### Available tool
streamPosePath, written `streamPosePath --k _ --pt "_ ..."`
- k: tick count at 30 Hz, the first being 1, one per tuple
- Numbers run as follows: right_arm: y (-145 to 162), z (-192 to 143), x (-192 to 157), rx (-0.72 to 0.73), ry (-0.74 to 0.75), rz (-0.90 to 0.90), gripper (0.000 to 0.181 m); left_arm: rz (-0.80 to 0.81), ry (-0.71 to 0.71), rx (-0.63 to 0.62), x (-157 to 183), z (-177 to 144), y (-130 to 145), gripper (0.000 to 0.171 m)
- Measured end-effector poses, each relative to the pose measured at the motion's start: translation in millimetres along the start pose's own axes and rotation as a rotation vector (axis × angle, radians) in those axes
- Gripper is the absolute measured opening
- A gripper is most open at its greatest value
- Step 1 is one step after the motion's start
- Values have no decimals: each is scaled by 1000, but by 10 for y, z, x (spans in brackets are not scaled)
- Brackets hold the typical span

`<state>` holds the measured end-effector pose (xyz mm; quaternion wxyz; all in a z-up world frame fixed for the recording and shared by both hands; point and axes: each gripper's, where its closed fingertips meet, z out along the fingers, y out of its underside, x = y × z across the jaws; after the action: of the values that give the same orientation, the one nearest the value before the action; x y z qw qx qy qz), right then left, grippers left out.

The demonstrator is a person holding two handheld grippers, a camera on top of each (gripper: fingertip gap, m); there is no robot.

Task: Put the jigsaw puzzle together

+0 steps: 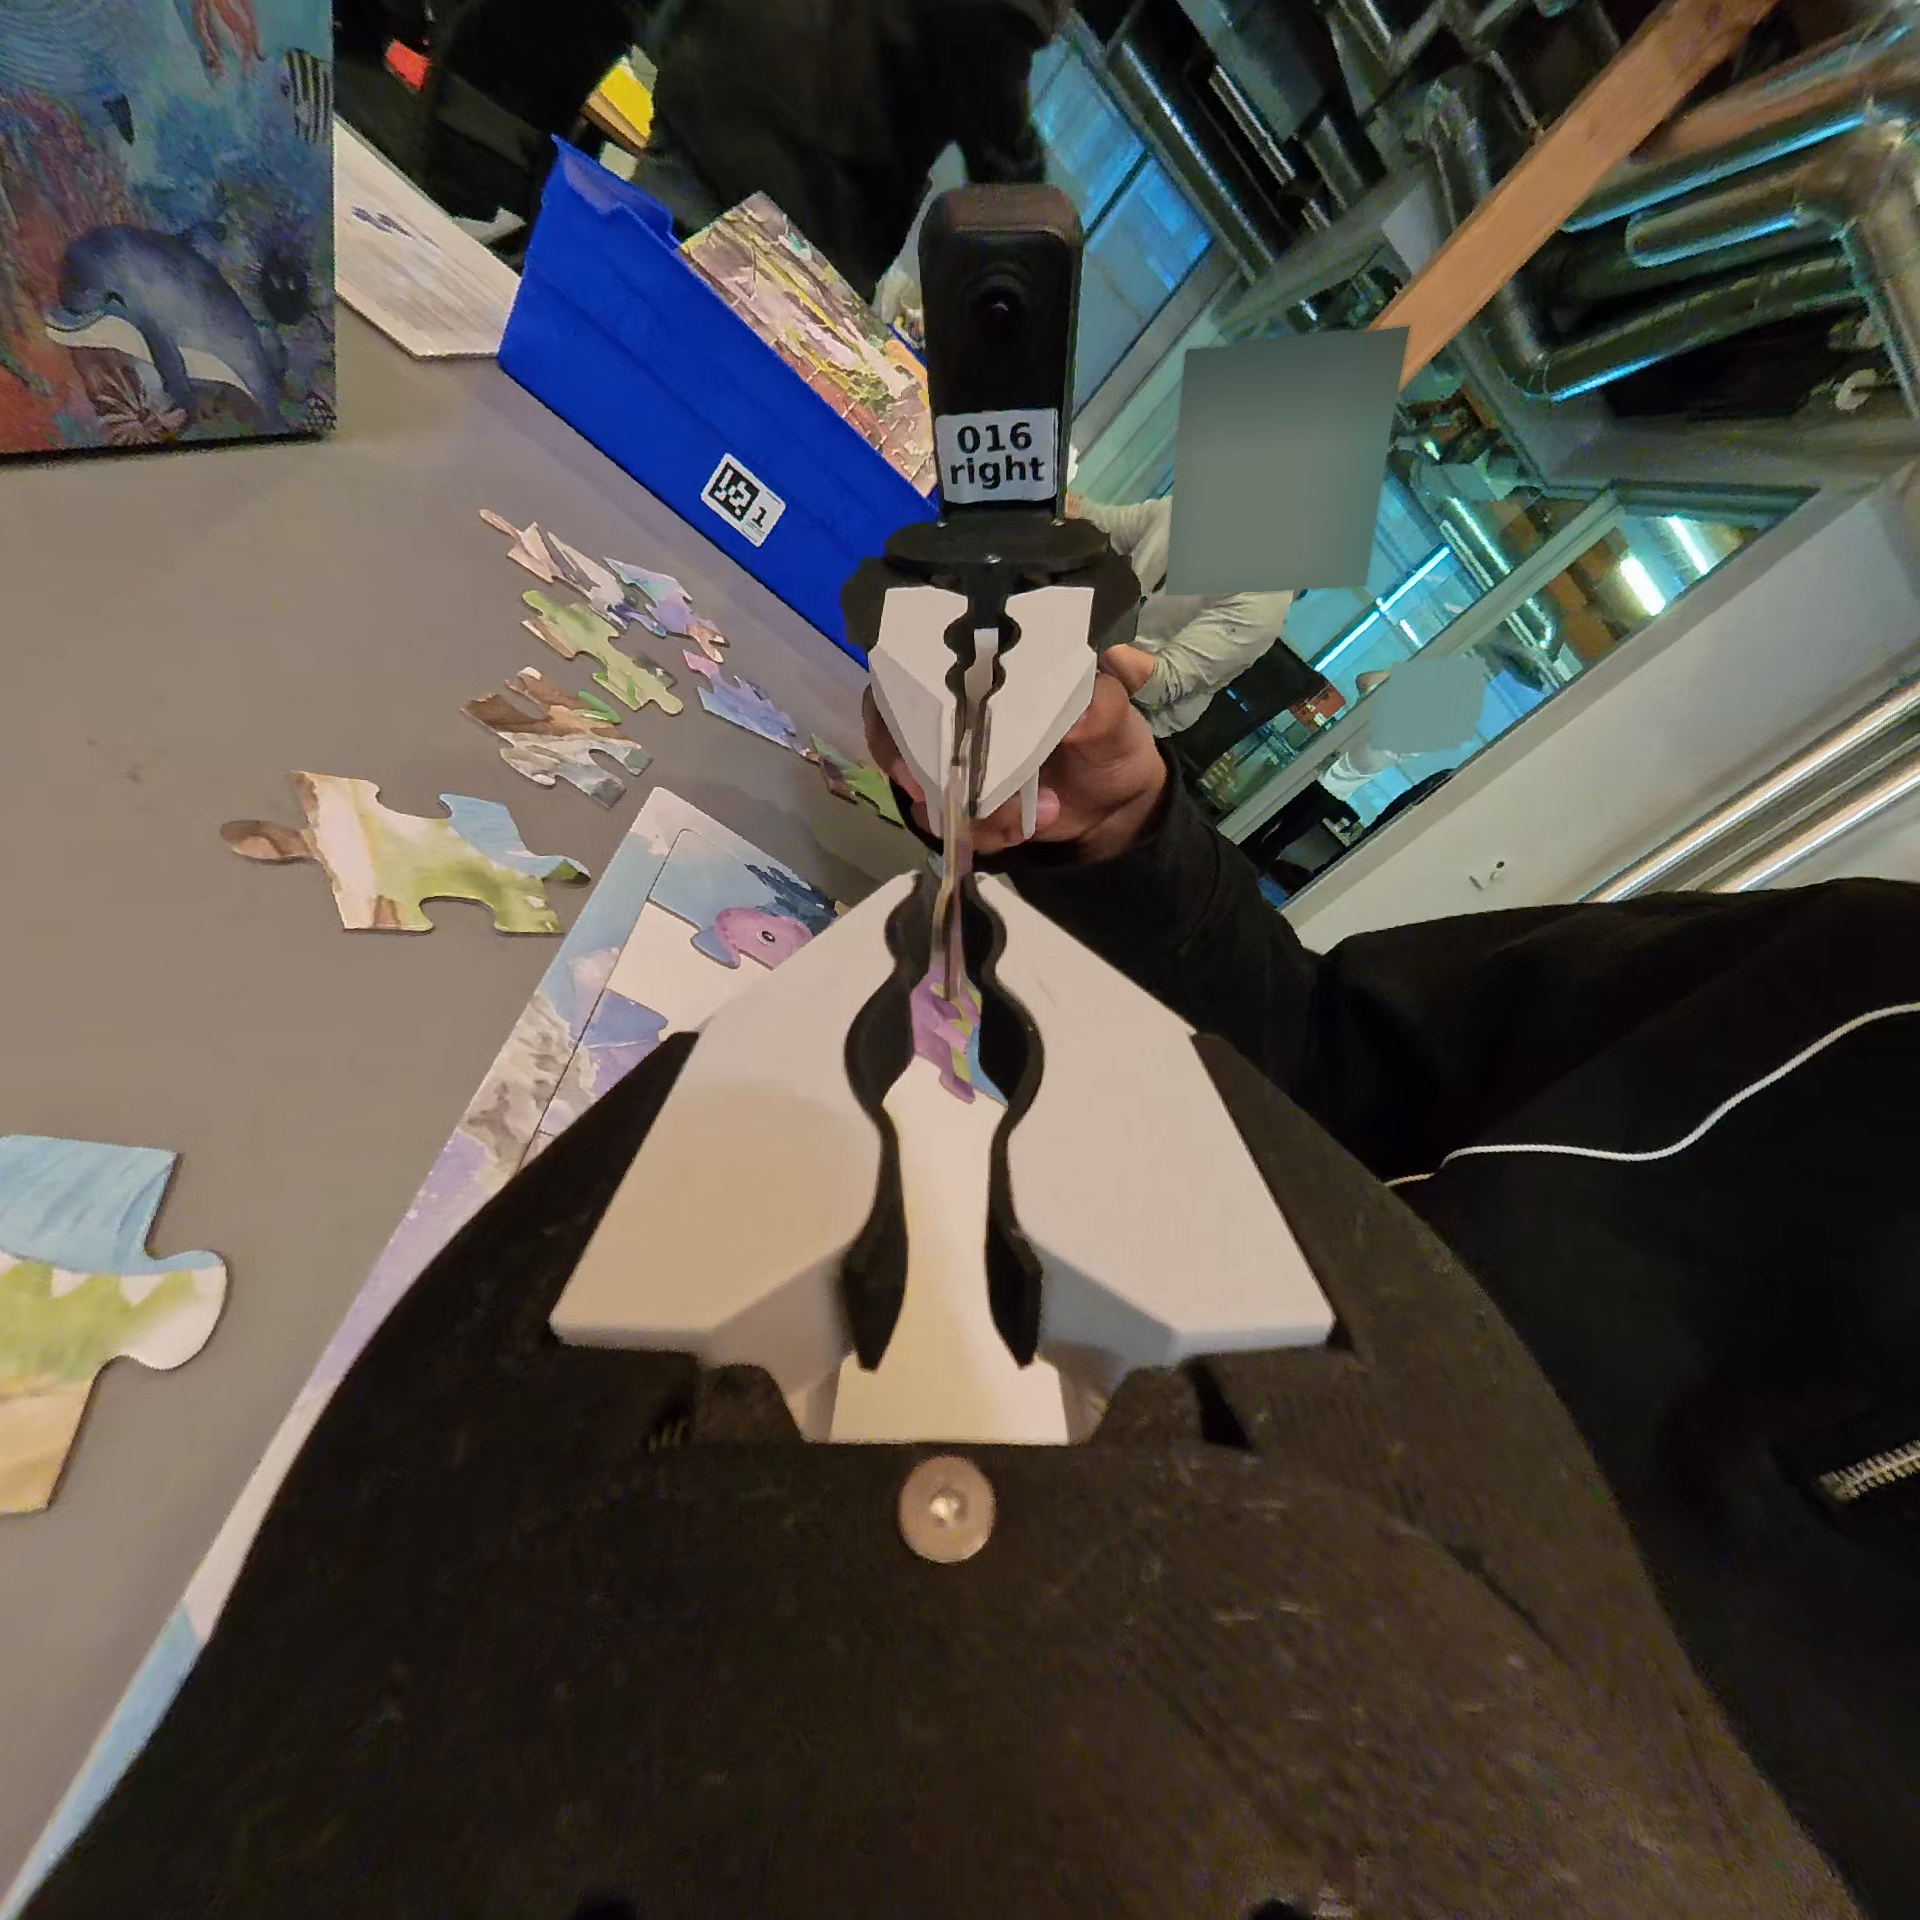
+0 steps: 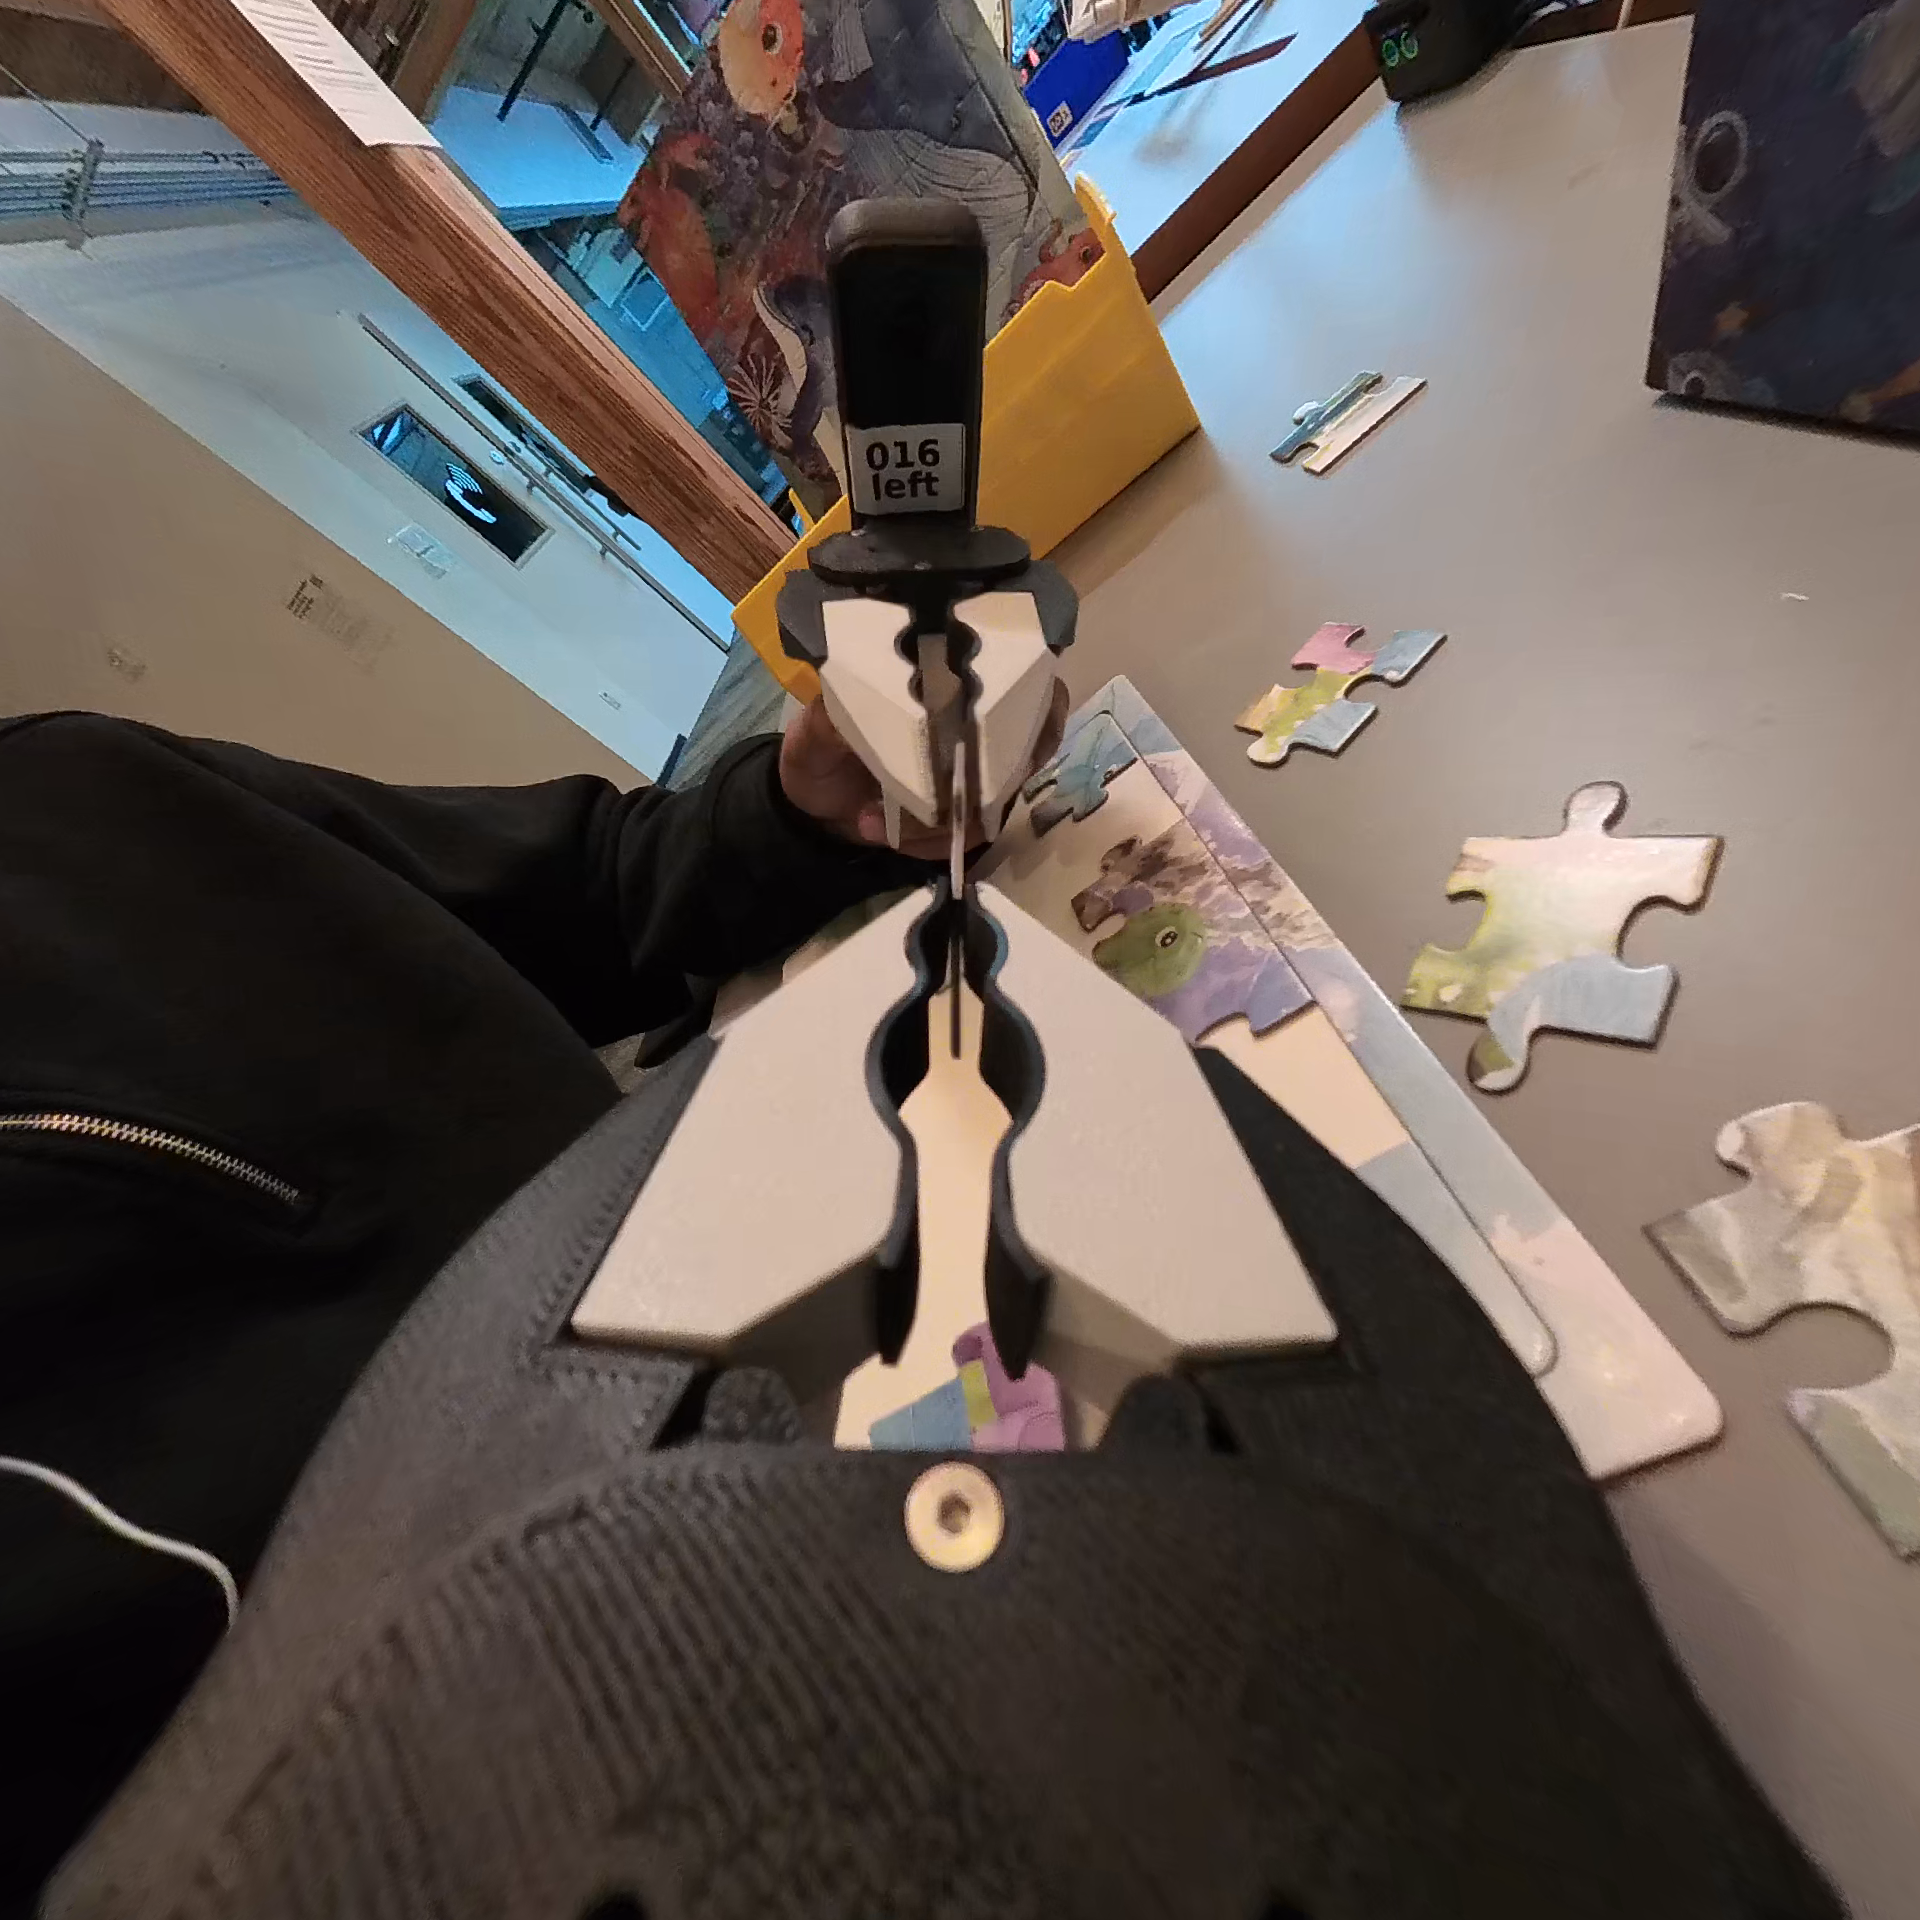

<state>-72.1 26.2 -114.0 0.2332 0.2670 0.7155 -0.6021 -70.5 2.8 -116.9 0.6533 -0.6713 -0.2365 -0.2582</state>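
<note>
Puzzle piece (image 1: 948, 1023), seen edge-on, stands pinched between both pairs of tongs, left tongs (image 1: 943, 914) and right tongs (image 2: 954, 914) meeting tip to tip above the puzzle tray (image 2: 1455, 1132). Loose pieces (image 2: 1558, 925) lie scattered over the grey counter (image 1: 260, 644) beyond the tray's edge.

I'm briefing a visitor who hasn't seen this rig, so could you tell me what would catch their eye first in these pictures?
First, the two grippers meeting nose to nose above the puzzle tray: the left gripper and the right gripper both pinch one puzzle piece held on edge between them. Next, the loose pieces scattered on the grey table, with a blue bin behind.
</note>
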Motion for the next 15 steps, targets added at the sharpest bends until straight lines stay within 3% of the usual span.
streamPosePath --k 7,15 --pt "51 -87 113 -17 41 59 0 83 -58 -104 -37 93 174 23" --pt "429 -58 233 -218 113 87 0 236 -194 -205 -138 122 290 33"
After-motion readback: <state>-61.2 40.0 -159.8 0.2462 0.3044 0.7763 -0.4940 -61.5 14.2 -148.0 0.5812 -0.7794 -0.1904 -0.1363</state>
